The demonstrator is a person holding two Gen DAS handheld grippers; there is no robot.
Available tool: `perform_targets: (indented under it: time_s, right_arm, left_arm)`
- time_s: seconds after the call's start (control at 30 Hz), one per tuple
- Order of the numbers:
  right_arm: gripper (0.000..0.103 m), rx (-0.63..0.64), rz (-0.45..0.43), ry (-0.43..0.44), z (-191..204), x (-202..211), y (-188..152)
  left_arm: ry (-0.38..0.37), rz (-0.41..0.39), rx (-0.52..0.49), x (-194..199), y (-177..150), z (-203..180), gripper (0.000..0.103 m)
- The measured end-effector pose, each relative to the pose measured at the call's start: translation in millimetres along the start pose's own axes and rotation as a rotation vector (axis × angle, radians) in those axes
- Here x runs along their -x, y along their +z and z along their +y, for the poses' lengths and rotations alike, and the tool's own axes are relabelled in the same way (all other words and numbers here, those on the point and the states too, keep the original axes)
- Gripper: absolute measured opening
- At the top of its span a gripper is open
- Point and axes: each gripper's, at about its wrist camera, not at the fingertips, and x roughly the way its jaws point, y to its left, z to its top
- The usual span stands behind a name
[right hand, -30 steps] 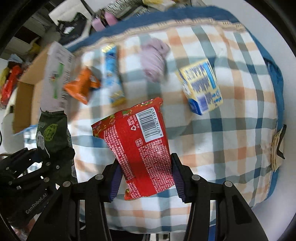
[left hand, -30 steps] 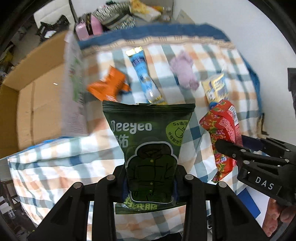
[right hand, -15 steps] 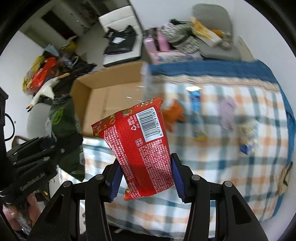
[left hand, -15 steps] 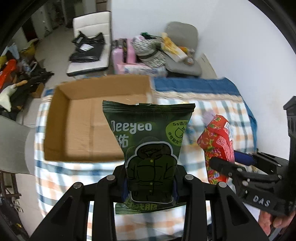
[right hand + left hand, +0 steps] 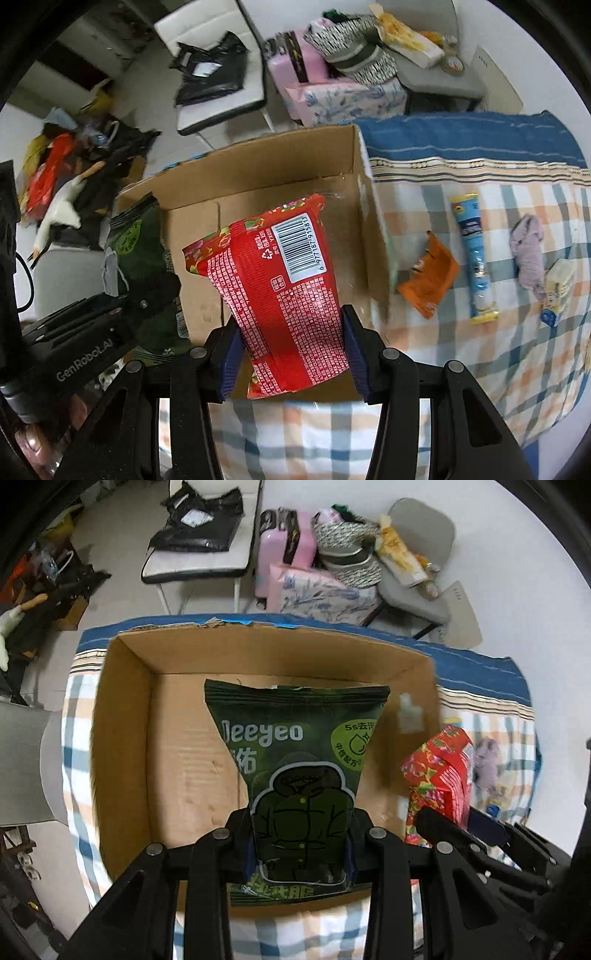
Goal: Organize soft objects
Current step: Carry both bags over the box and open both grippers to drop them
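Left gripper (image 5: 299,849): clamped on the green packet (image 5: 295,760), which is held upright above the cardboard box (image 5: 122,738).
Right gripper (image 5: 291,350): clamped on the red packet (image 5: 280,295), also held over the box interior.
Box: seen open-topped on the checked cloth (image 5: 480,350).
Cloth: orange sachet (image 5: 428,277), blue tube (image 5: 474,254), lilac soft item (image 5: 528,251) and yellow-blue carton (image 5: 557,291) are laid out right of the box.

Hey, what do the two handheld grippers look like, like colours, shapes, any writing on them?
Both are matte black plastic. The left gripper and right gripper have angular linkage arms joined by round silver pivot pins, and dark blue pads line the inner faces of the fingers. Seen from the right wrist camera, the left gripper's body carries white "GenRobot.AI" lettering. No sleeves or cables on them are clearly visible.
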Motion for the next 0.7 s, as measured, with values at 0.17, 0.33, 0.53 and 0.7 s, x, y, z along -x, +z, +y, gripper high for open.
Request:
perform_targets:
  time_s: [0.17,0.33,0.53,0.7]
  right_arm:
    - [0.052,-0.030,0.010,-0.064,7.7,-36.7,26.8]
    - [0.052,-0.045,0.009,-0.114,12.9,-58.2,50.8]
    - [0.052,-0.059,0.010,-0.136,16.0,-73.7,71.2]
    - [0.056,-0.071,0.031,-0.129,15.9,-82.7,77.3]
  left_arm:
    - [0.001,0.055,-0.029,-36.7,26.0,4.2,0.031]
    - [-0.023,0.103,-0.035,-60.4,44.1,7.2,0.031]
    - [-0.023,0.132,-0.027,-72.3,61.4,9.7,0.032]
    - [-0.023,0.149,0.010,-74.4,63.9,16.5,0.036]
